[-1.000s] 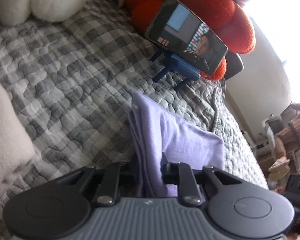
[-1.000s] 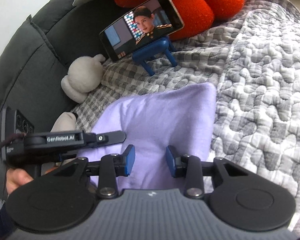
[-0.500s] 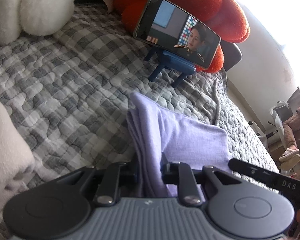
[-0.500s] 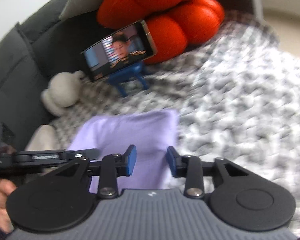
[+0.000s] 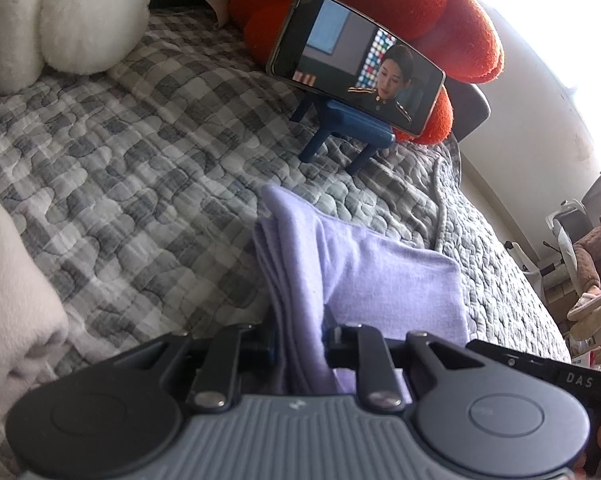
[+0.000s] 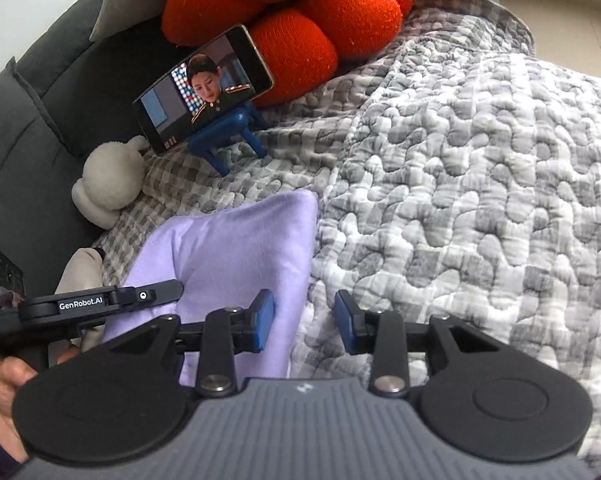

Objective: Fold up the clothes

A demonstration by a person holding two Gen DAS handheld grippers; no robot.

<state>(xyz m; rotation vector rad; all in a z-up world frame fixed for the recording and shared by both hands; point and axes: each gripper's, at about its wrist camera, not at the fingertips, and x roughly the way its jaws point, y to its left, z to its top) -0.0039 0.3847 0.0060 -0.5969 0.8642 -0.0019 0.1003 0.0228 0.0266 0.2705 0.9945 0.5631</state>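
A folded lavender garment lies on the grey checked quilt. My left gripper is shut on its bunched near-left edge, which rises in a thick fold between the pads. In the right wrist view the same lavender garment spreads to the left of my right gripper. That gripper is open and hovers over the garment's right edge. Its left pad is above the cloth and its right pad above bare quilt. Nothing is pinched there.
A phone on a blue stand plays video at the back, leaning on an orange plush cushion. A white plush toy sits at the far left, and pale cloth at the near left. The quilt drops off at the right edge.
My right gripper has shifted rightward, from over the middle of the garment to its right edge. The left gripper keeps its hold on the fold, barely moving.
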